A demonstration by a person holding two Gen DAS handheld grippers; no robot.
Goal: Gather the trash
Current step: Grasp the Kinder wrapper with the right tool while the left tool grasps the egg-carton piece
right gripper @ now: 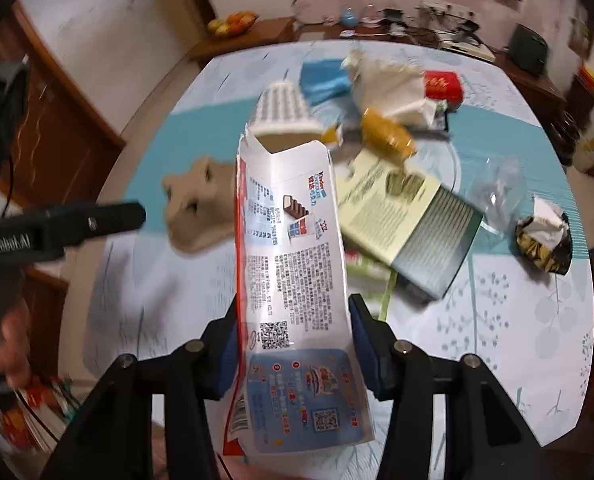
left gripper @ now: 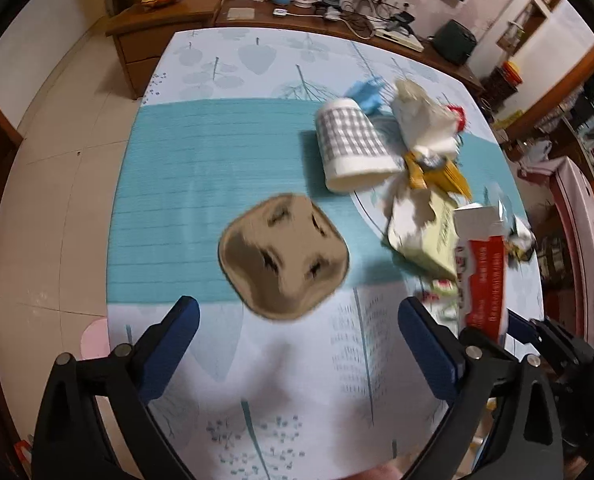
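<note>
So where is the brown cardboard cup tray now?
The brown cup tray lies on the teal band of the tablecloth, just ahead of the left tool, left of the checked cup.

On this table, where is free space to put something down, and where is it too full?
Free: the near cloth between the left fingers, and the teal strip left of the brown tray. Crowded: the right side, where the checked cup, tissue and green booklet pile together.
</note>
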